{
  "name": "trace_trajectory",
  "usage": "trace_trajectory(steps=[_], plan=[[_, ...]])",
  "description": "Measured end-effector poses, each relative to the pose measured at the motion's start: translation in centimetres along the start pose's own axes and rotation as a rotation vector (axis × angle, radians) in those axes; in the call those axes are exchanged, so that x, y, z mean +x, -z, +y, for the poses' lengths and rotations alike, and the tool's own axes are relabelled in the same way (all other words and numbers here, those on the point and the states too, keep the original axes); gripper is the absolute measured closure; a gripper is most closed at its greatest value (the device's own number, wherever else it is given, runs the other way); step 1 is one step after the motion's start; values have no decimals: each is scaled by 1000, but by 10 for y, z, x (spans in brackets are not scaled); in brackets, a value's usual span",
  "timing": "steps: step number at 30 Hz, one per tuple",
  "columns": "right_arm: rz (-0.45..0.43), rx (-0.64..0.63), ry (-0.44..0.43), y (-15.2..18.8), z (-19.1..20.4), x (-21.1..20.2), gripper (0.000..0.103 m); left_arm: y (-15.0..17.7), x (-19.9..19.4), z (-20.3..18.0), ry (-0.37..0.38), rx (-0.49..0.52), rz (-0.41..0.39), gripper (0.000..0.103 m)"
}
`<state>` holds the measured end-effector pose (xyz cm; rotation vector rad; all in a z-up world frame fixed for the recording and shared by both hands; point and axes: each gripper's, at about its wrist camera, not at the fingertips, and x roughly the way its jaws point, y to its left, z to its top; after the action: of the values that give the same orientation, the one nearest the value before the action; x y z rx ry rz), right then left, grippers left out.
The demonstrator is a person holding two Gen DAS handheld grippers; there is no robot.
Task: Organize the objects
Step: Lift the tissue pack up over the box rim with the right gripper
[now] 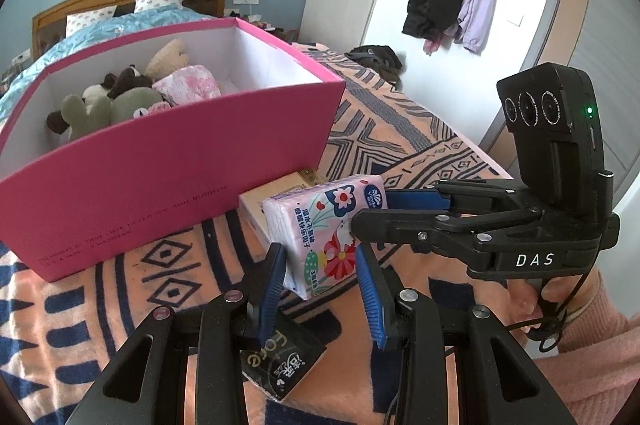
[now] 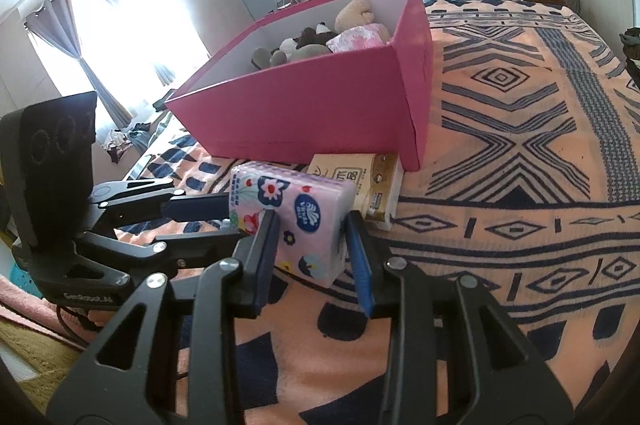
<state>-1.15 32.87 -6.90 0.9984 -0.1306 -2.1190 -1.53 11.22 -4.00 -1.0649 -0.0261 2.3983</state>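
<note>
Together pinched floral tissue pack (image 1: 326, 225) between left gripper (image 1: 320, 265) and right gripper (image 2: 310, 237) pads, lifted above blanket (image 2: 520, 185) before pink box (image 1: 160, 185). Probably light, soft, crushable; best gripped at flat sides.

**Both grippers closed in, pointing down at an angle**

Left gripper (image 1: 322, 285) points forward and down, jaws narrowed, pads against both sides of the tissue pack (image 1: 320, 221). Right gripper (image 2: 312, 245) comes in across it from the right, also tilted down, jaws clamped on the same pack. Right hand (image 1: 532, 301) wraps its handle, pink sleeve (image 1: 592, 345) at the wrist.
</note>
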Motion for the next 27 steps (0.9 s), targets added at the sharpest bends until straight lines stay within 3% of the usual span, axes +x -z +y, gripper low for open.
trace_trajectory(steps=[27], plan=[[-44, -65, 3, -28, 19, -10, 65, -20, -21, 8, -16, 28, -73, 67]])
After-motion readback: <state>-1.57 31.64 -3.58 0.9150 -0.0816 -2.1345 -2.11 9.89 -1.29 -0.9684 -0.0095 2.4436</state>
